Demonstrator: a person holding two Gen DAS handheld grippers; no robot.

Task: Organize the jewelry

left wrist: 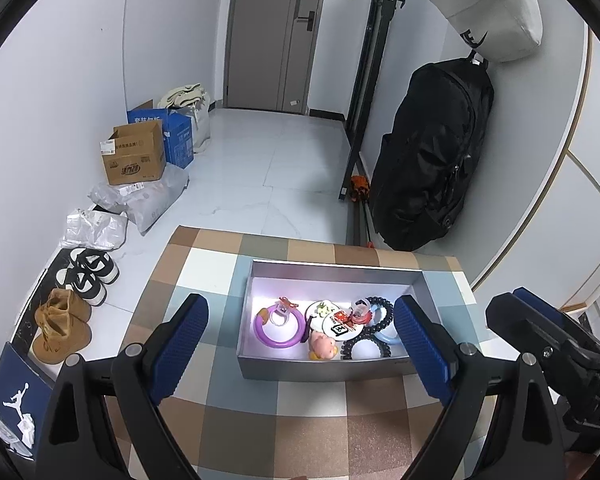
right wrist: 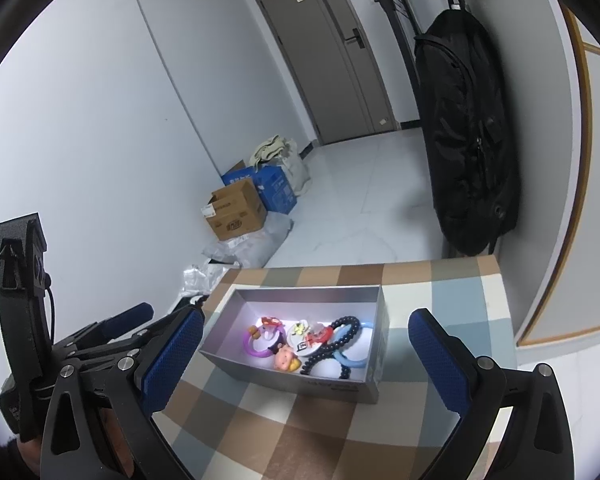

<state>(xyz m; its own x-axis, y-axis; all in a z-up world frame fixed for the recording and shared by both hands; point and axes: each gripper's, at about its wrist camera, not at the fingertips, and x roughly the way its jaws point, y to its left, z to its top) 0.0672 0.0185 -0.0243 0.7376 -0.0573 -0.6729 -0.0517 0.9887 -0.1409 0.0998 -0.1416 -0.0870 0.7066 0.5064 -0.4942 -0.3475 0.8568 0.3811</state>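
Both grippers, left (left wrist: 300, 344) and right (right wrist: 304, 360), hang wide apart and hold nothing above the checked table (left wrist: 260, 420); the jewelry (bangles, beads, badges) lies in the grey box (left wrist: 324, 368).

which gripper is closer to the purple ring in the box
Left. The left gripper hangs over the purple ring; the right gripper sits off beyond the box's blue-ring end.

the box (left wrist: 324, 366) looked like matt grey card, the checked tablecloth (left wrist: 260, 420) a soft woven cloth. the purple bangle (left wrist: 280, 326) seemed glossy plastic, the dark bead bracelet (left wrist: 366, 344) shiny. finger pads (left wrist: 182, 346) were rough, dimpled blue rubber.
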